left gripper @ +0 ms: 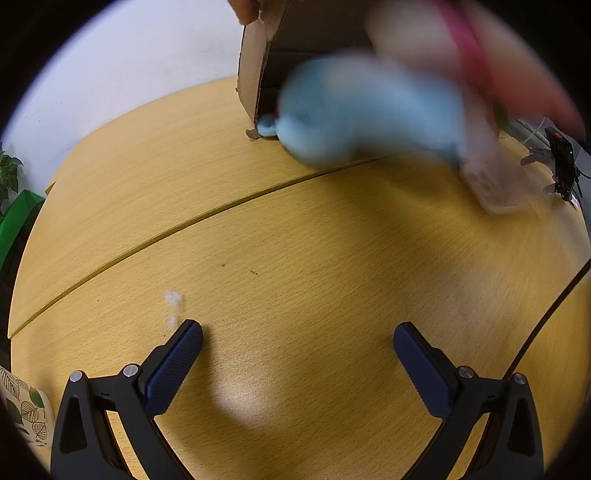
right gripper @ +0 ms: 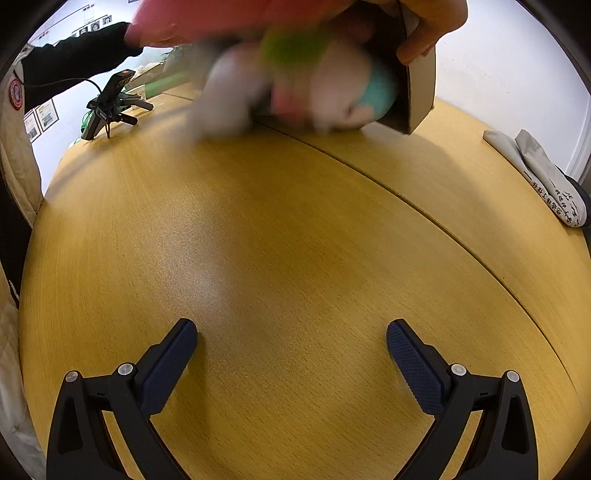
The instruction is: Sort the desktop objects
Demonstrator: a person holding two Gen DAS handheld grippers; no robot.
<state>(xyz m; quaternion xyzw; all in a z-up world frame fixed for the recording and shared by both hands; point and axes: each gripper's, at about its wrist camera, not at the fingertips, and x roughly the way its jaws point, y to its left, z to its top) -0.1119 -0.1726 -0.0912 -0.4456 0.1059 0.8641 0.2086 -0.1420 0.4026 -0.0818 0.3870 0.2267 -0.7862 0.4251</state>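
Sorting has not started, as far as I can judge. Both tools idle over bare table point(left gripper: 295, 258).

- Left gripper point(left gripper: 297, 334): jaws spread wide, nothing between them, low over the wood at 6 o'clock of its view.
- Right gripper point(right gripper: 291, 332): same, spread and empty.
- Cardboard box point(left gripper: 255, 74) at 12 o'clock in the left view, tipped on its side, mouth toward the table. A hand point(right gripper: 432, 26) grips its rim at 1 o'clock in the right view (not holding a gripper, so likely a second person).
- The things to sort are spilling out of the box: a blurred blue soft thing point(left gripper: 362, 122) at 12–1 o'clock, a pale clear-looking item point(left gripper: 495, 184) at 2 o'clock, something pink or red point(left gripper: 469, 48) above. Right view shows the same pile point(right gripper: 295, 85) at 12 o'clock as a smear of grey, green, pink and teal. Motion blur too heavy to identify any item.
- Nothing is grouped or placed yet; no target bins or zones visible.
- Clutter: small black tripod device point(right gripper: 110, 103) with cable at 10 o'clock in the right view, folded cloth point(right gripper: 543, 177) at 3 o'clock.

Remaining: basically everything. Wait for the pile to settle, then pick items one by one. The soft blue thing should pinch easily; the clear item looks rigid.
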